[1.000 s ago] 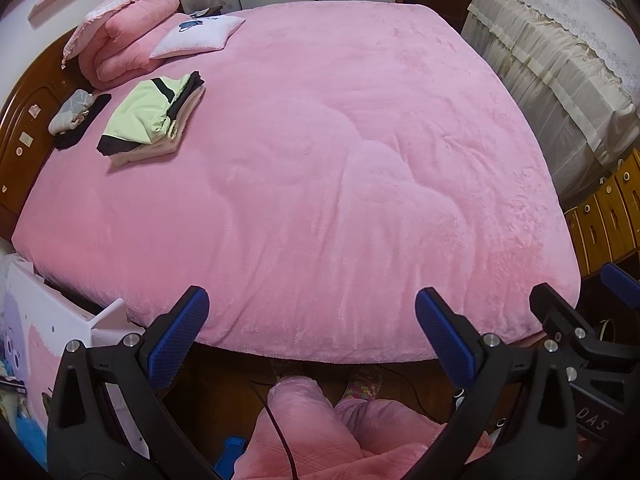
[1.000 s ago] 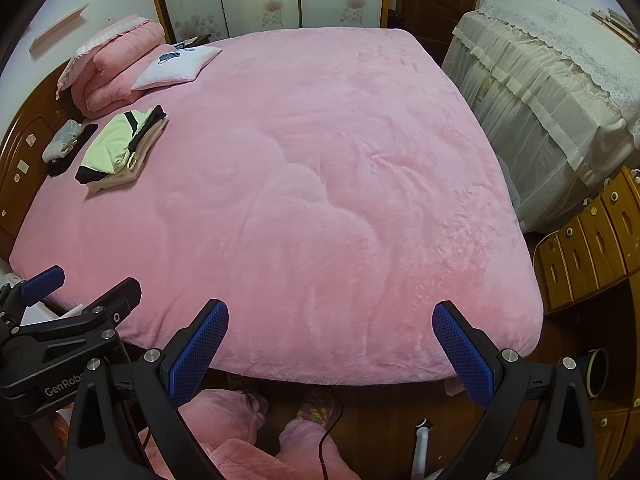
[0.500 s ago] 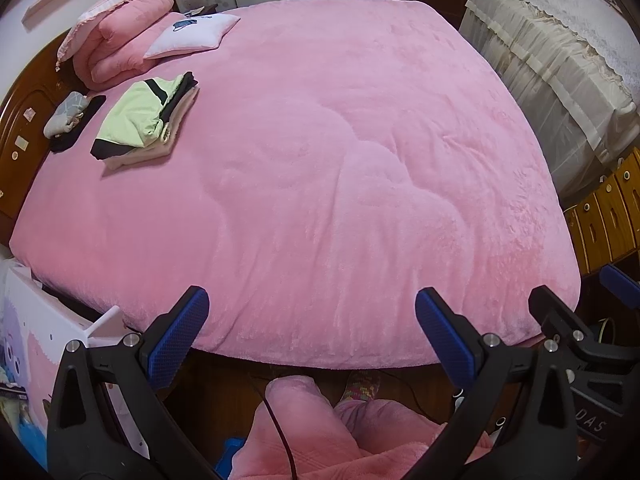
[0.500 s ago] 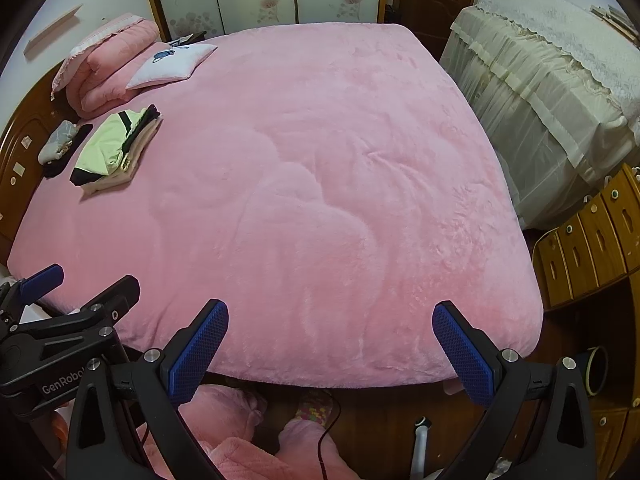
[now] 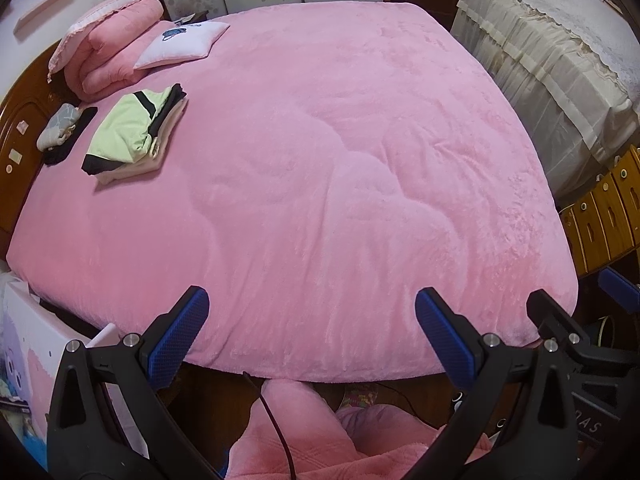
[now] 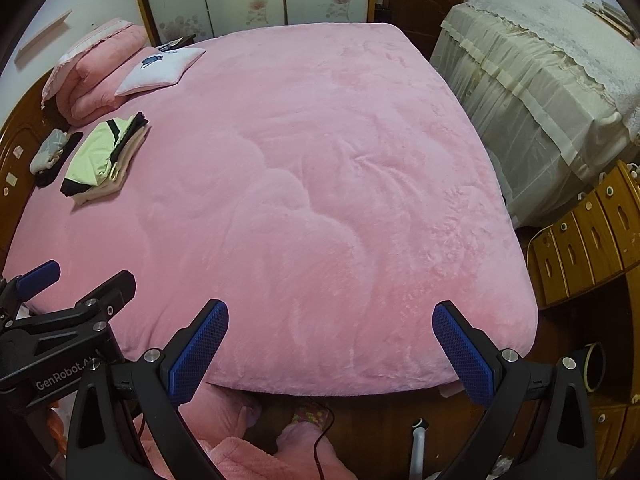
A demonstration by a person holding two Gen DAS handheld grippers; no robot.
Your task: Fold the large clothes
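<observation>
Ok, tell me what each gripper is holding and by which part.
Nothing: left gripper and right gripper are both open, empty, above the bed's near edge.

A stack of folded clothes (image 5: 134,136) is seen on the far left part of the pink bed cover (image 5: 340,184), near the headboard end. The top piece is light green with black bands, and cream and pale pink pieces are laid under it, with black edges shown at the far side. The stack (image 6: 105,158) is kept flat and is touched by nothing.
</observation>
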